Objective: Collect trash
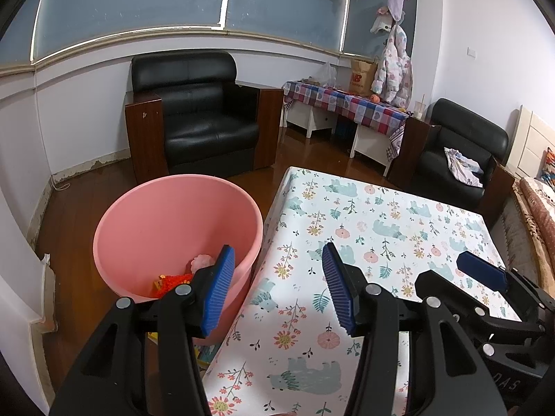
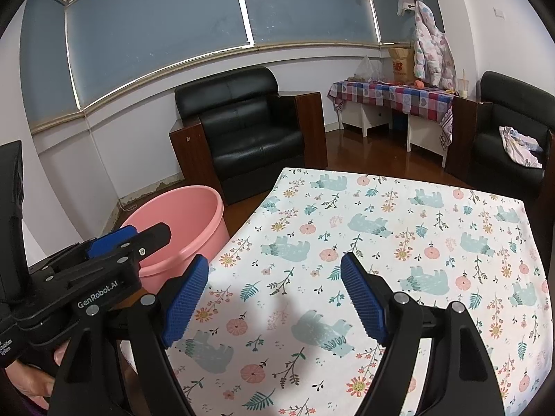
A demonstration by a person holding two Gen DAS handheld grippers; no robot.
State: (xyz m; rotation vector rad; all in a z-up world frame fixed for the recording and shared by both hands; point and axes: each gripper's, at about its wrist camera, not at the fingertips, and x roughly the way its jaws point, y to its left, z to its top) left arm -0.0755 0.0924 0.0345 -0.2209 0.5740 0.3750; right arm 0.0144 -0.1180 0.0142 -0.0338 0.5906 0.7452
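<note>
Hovering with jaws apart and empty, the left gripper (image 1: 277,287) and right gripper (image 2: 275,298) overlook a bare surface (image 2: 381,215); light, crumpled trash (image 1: 177,277) lies in the pink bucket (image 1: 145,215) beside its left edge, likely easiest pinched by a fold.

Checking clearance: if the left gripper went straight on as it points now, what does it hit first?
Probably the table's near-left edge: the left gripper, open and empty, points down across the floral cloth beside the pink bucket. Depth is unclear; slightly left, it would meet the bucket rim instead.
</note>
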